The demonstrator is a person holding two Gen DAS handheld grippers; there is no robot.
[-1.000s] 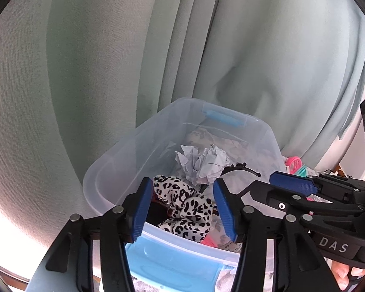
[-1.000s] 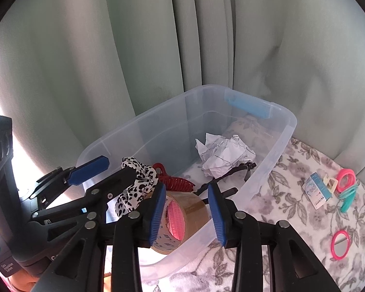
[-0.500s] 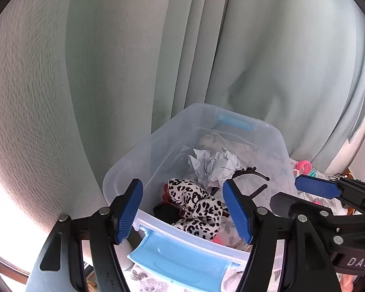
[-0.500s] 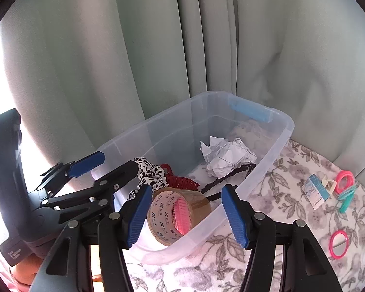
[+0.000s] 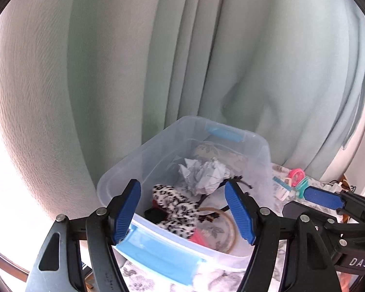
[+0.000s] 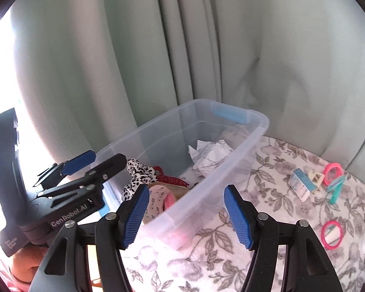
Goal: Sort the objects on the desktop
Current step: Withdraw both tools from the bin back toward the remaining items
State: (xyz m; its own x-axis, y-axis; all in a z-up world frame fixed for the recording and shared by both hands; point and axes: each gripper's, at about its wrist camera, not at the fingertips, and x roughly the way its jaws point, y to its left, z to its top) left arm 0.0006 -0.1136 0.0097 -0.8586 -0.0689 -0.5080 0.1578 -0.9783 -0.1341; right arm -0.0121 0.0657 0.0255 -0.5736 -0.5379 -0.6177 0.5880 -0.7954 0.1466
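Crowding the clear bin (image 6: 241, 143): scrunchie (image 6: 138, 170), tape roll (image 6: 158, 199), crumpled paper (image 6: 211, 155).

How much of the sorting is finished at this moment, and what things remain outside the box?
Done: the clear bin already holds crumpled paper, a spotted scrunchie, a red claw clip and a tape roll. In hand: nothing; the left gripper and right gripper have just opened, both empty. Left: a small box, pink rings and teal clip on the floral cloth.
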